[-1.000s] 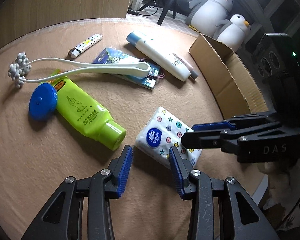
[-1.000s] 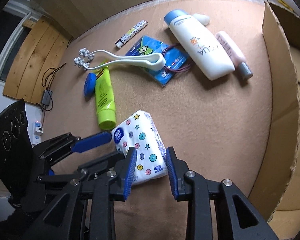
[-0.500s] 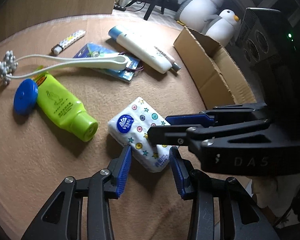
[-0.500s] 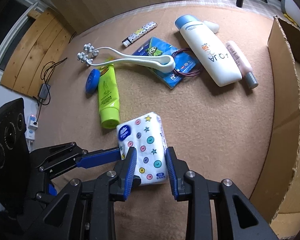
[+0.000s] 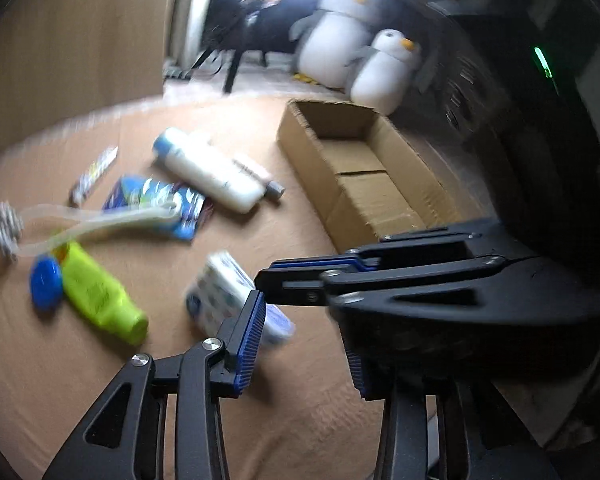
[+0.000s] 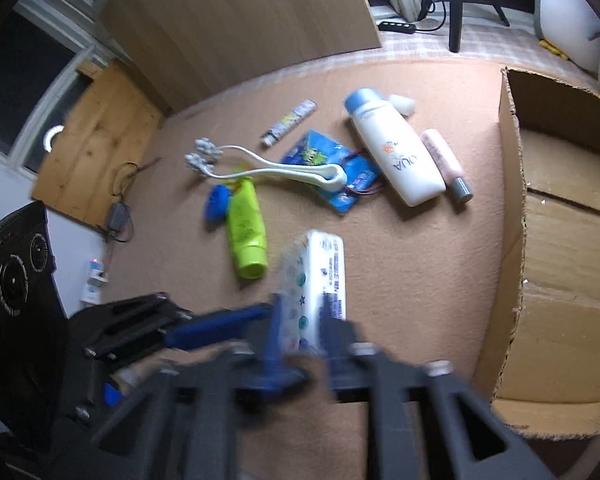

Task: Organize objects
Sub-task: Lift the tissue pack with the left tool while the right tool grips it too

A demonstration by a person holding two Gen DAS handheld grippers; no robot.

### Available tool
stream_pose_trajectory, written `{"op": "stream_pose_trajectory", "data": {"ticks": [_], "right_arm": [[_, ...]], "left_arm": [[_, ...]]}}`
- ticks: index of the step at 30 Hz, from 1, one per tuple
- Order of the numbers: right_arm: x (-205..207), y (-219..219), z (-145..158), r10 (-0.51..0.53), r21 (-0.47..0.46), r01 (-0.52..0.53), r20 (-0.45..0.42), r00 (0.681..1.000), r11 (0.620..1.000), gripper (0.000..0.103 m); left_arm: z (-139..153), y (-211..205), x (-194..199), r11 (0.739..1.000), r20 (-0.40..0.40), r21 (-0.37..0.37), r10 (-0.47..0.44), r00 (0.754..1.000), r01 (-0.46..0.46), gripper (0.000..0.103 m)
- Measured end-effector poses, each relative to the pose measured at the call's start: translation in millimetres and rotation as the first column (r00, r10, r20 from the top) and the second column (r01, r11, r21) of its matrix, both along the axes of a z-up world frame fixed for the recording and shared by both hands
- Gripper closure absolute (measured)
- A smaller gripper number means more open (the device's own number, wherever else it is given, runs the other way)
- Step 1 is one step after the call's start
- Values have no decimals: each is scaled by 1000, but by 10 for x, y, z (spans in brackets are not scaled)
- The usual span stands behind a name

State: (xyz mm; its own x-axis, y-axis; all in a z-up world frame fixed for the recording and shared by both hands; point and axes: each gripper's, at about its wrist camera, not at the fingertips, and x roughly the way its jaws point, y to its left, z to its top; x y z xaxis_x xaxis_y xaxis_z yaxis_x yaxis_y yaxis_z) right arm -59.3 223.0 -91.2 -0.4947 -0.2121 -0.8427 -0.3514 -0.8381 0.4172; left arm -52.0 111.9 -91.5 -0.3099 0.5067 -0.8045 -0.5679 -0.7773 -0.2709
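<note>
A tan tabletop carries the scene, with an open cardboard box along its right edge, empty as far as can be seen; the coming move, by the look of it, turns on that box lying to the right of the right tongs, nearer this hand than the other; the tissue pack stands on edge between the right tongs' blue pads, which have just been closing and now pinch it, its long axis running straight ahead from the tongs and roughly parallel to the box's near wall; it appears lifted clear of the cloth, though blur leaves that unsure; the left tongs hang half open with nothing between them, just beside the pack on its left and farther from the box; beyond lie a white bottle, a green tube, a white roller massager, a blue packet, a pink tube, a blue cap and a small patterned stick, all well apart from the box.
</note>
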Motion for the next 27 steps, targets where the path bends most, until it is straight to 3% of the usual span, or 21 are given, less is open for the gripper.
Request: {"op": "stream_pose_trajectory", "data": {"ticks": [3, 7, 8, 12, 19, 27], "right_arm": [[63, 103, 58, -35, 25, 35, -25, 999, 999, 98], [155, 248, 85, -46, 37, 47, -26, 999, 998, 94], [151, 261, 81, -38, 45, 39, -17, 999, 998, 91], [65, 274, -23, 2, 17, -2, 11, 1000, 1000, 58], [-161, 94, -408, 100, -9, -99, 122, 988, 995, 57], [-262, -32, -648, 167, -39, -162, 205, 965, 986, 57]], "left_arm": [[5, 97, -35, 1000, -5, -14, -7, 1000, 7, 62], [-159, -135, -90, 999, 37, -22, 43, 998, -43, 61], [-222, -217, -112, 997, 56, -25, 69, 996, -68, 57], [-437, -419, -165, 991, 136, -6, 130, 982, -131, 47], [-686, -462, -160, 986, 242, 46, 146, 959, -161, 42], [-864, -468, -189, 979, 290, 73, 164, 943, -192, 42]]}}
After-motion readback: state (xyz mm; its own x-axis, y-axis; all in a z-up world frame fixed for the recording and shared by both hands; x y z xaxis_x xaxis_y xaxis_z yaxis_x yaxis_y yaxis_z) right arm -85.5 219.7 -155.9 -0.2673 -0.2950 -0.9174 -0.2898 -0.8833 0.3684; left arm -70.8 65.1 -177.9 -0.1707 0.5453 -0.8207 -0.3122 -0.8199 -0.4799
